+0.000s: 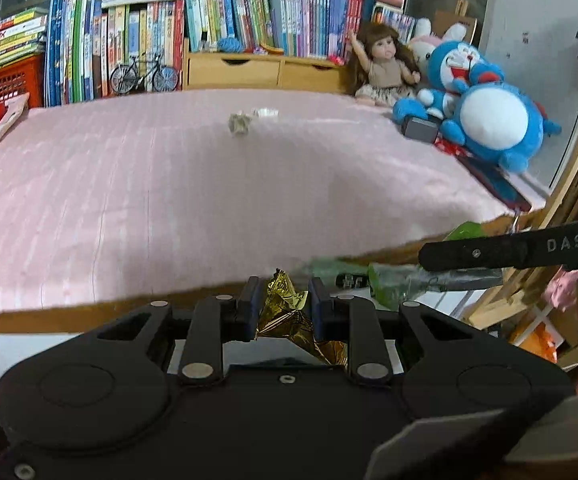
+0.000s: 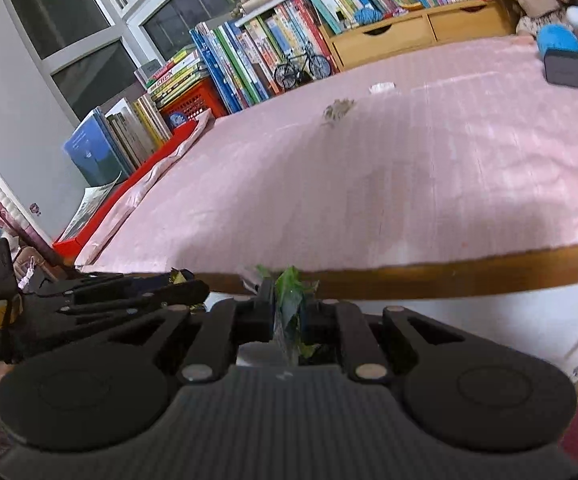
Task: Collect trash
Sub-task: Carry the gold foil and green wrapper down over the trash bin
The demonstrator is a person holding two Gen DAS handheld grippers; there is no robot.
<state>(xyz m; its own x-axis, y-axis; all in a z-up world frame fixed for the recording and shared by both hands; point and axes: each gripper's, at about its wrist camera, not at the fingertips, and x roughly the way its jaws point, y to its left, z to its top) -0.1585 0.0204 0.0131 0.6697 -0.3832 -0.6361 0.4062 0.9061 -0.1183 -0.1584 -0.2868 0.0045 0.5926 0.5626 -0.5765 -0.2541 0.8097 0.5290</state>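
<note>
"DAS" lettering on right tongs (image 1: 429, 276)

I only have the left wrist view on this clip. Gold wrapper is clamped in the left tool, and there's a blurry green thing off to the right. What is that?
Observer: A green wrapper, pinched in the right tool.
Operator: So both tools are full. Anything left of the left tool that I can't see?
Observer: Yes, a red tray with folded pink cloth along the table's left edge.
Operator: Trash still out there?
Observer: Two bits, a crumpled grey scrap and a small white piece behind it; the right view shows them lying apart, not touching.
</note>
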